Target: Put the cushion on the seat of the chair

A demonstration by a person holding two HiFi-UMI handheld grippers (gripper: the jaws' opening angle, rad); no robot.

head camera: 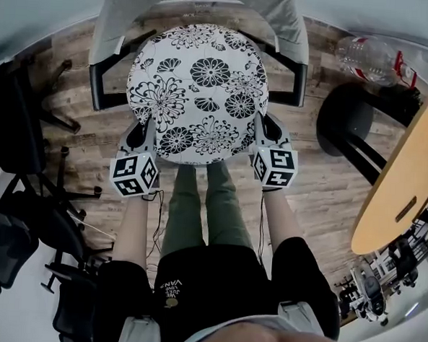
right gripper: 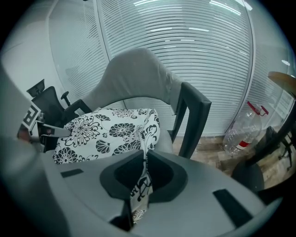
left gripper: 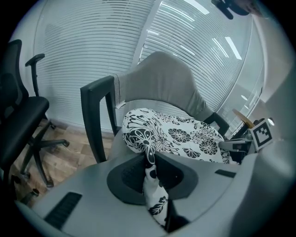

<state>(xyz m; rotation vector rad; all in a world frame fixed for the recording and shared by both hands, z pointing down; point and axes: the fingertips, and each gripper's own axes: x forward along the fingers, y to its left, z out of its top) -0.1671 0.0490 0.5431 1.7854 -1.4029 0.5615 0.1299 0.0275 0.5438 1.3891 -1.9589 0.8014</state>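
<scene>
Cushion (head camera: 197, 93), round and flower-printed, lies over the seat of the chair (head camera: 122, 16), between the armrests (head camera: 97, 87); we cannot tell whether its full weight rests there yet. We judge it light, soft and floppy, since its edge folds flat where it is pinched. The near rim, taken at two well-separated spots, keeps it level. Our left gripper (head camera: 145, 131) and right gripper (head camera: 262, 128) both have their jaws clamped on that fabric edge. Both arms reach forward, and the grippers slant downward on either side of our knees.
</scene>
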